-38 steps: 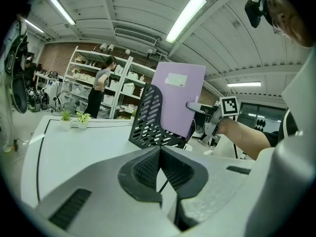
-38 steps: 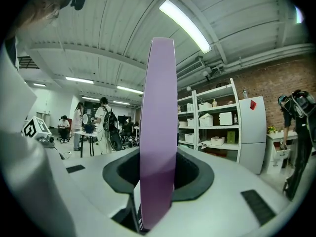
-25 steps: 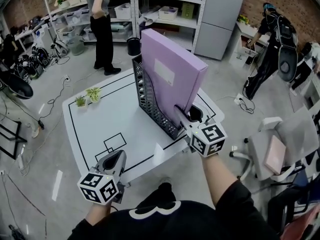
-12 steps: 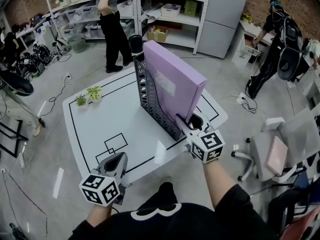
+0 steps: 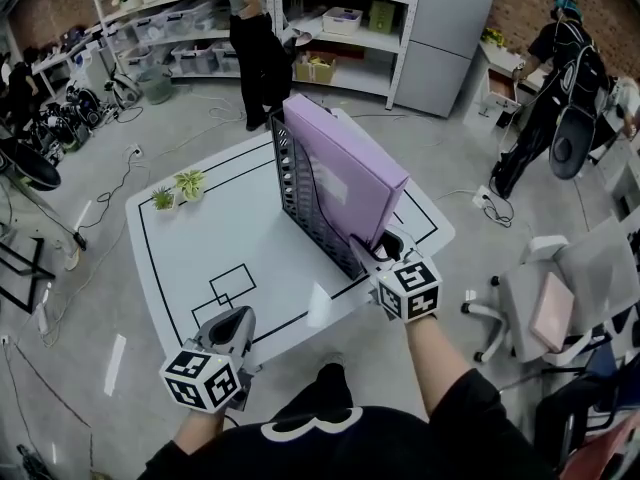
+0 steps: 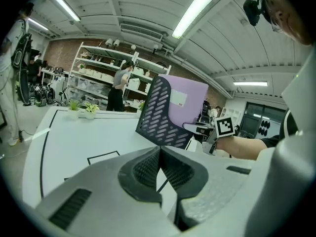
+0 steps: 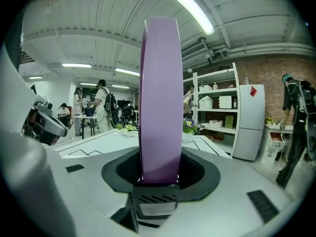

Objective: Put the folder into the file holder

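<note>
Holding the purple folder point(image 5: 340, 163) by its near end, the right gripper point(image 5: 376, 247) has the spine upright between its jaws. They stand about halfway apart because the folder is that thick, and the pads look pressed against both faces. The jaws have just eased open a touch, so my guess is the grip is loosening for the let-go.

The folder stands on edge inside the dark mesh file holder point(image 5: 298, 193), against its perforated side wall, with the top sticking well above the rim. Gripping at the open front end makes sense, since that's the only side where the holder's walls don't get in the way. It looks nearly seated, though I can't see whether the bottom edge is touching the base.

The left gripper point(image 5: 233, 325) has its jaws together and holds nothing. It hangs near the front edge of the white table point(image 5: 200, 258), well clear of the holder, presumably just staying out of the way.
</note>
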`<state>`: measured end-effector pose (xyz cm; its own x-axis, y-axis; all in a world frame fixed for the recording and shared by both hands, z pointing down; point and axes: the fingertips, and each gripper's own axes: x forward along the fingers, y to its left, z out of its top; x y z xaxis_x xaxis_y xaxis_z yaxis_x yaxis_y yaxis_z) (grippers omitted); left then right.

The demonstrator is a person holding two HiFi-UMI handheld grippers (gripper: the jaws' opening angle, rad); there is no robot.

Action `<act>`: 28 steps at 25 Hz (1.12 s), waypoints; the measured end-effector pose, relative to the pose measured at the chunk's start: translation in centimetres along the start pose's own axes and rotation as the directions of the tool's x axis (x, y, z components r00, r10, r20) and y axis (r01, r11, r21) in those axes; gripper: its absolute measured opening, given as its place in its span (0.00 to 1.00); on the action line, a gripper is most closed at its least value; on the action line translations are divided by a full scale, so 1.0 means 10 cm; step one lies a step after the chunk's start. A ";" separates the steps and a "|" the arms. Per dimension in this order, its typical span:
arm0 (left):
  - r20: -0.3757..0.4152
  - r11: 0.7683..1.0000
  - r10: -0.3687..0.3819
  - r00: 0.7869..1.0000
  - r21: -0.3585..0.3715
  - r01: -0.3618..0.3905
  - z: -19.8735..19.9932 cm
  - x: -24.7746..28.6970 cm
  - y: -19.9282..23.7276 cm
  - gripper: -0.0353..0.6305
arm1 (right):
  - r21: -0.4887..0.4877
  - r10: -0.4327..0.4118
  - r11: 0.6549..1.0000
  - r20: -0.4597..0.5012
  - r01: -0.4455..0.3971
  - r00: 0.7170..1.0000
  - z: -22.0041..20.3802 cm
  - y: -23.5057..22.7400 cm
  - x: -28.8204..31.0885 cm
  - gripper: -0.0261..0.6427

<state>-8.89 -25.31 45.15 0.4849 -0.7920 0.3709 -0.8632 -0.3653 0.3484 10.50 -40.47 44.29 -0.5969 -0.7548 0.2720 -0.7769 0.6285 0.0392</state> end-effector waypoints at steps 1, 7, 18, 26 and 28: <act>0.002 1.000 0.001 1.000 -0.001 -0.001 -0.01 -0.02 0.00 0.06 | 0.006 -0.002 1.000 -0.004 0.002 1.000 0.00 0.00 0.00 0.29; 0.000 1.000 -0.002 1.000 0.000 0.002 -0.02 -0.11 -0.05 0.06 | 0.049 -0.007 0.999 0.017 0.006 1.000 0.08 0.02 -0.10 0.45; 0.025 0.996 -0.061 0.998 0.066 0.059 0.17 -0.37 -0.53 0.06 | 0.064 0.010 0.998 0.063 -0.014 0.998 0.48 0.29 -0.96 0.44; 0.041 0.978 -0.176 0.984 0.118 0.170 0.34 -0.64 -1.10 0.06 | 0.194 0.166 0.960 0.188 -0.203 0.968 0.80 1.02 -1.82 0.13; 0.042 0.970 -0.206 0.978 0.138 0.199 0.37 -0.71 -1.26 0.06 | 0.217 0.195 0.947 0.207 -0.239 0.959 0.82 1.14 -1.97 0.09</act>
<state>-1.99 -16.93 34.95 0.6463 -0.7192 0.2549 -0.7605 -0.5796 0.2929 11.75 -19.94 31.46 -0.7651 -0.6402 0.0698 -0.6362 0.7345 -0.2362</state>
